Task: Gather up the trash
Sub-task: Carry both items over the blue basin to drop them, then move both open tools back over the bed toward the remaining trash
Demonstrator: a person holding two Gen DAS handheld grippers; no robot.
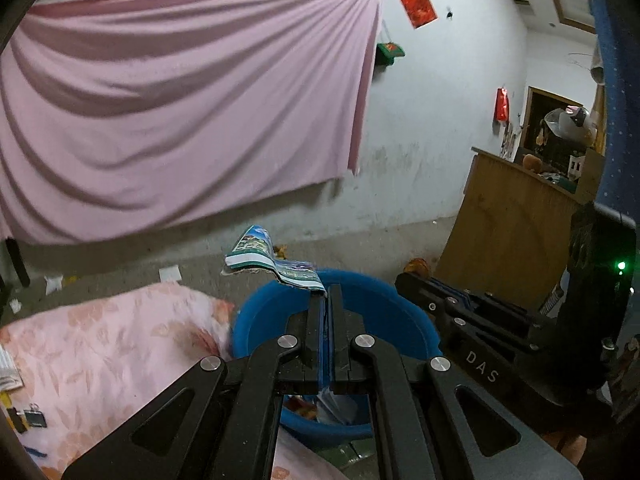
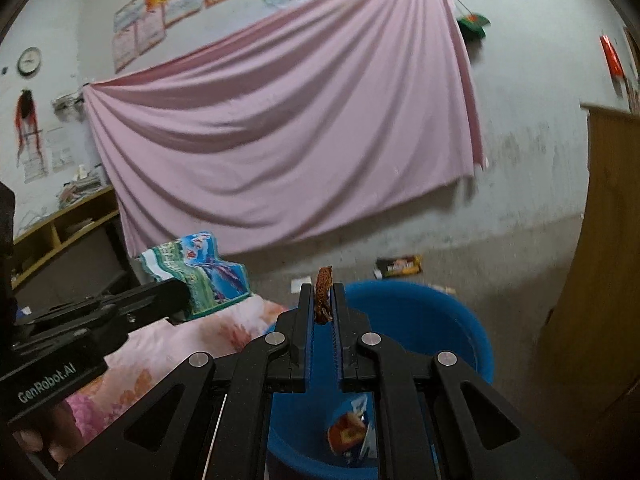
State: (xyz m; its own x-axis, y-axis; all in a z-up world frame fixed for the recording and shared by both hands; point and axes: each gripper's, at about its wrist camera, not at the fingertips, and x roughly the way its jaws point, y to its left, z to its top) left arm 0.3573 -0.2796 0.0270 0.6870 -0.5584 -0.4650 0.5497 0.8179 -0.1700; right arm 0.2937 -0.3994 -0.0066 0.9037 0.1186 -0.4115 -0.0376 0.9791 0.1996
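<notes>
My left gripper (image 1: 326, 290) is shut on a corner of a colourful printed paper (image 1: 272, 262), which hangs over the rim of a blue plastic basin (image 1: 276, 300). The same paper (image 2: 200, 272) shows at the left of the right wrist view, ahead of the left gripper's black body (image 2: 100, 312). A thin brown scrap (image 2: 323, 292) is pinched by my right gripper (image 2: 322, 290), which is shut on it above the blue basin (image 2: 440, 320). Wrappers (image 2: 352, 432) lie in the basin's bottom.
A pink floral bedcover (image 1: 100, 344) lies left of the basin, with binder clips (image 1: 28, 420) on it. A dark snack wrapper (image 2: 400, 266) and white paper bits (image 1: 170, 273) lie on the concrete floor. A wooden cabinet (image 1: 508, 232) stands right; pink sheet (image 1: 180, 100) hangs behind.
</notes>
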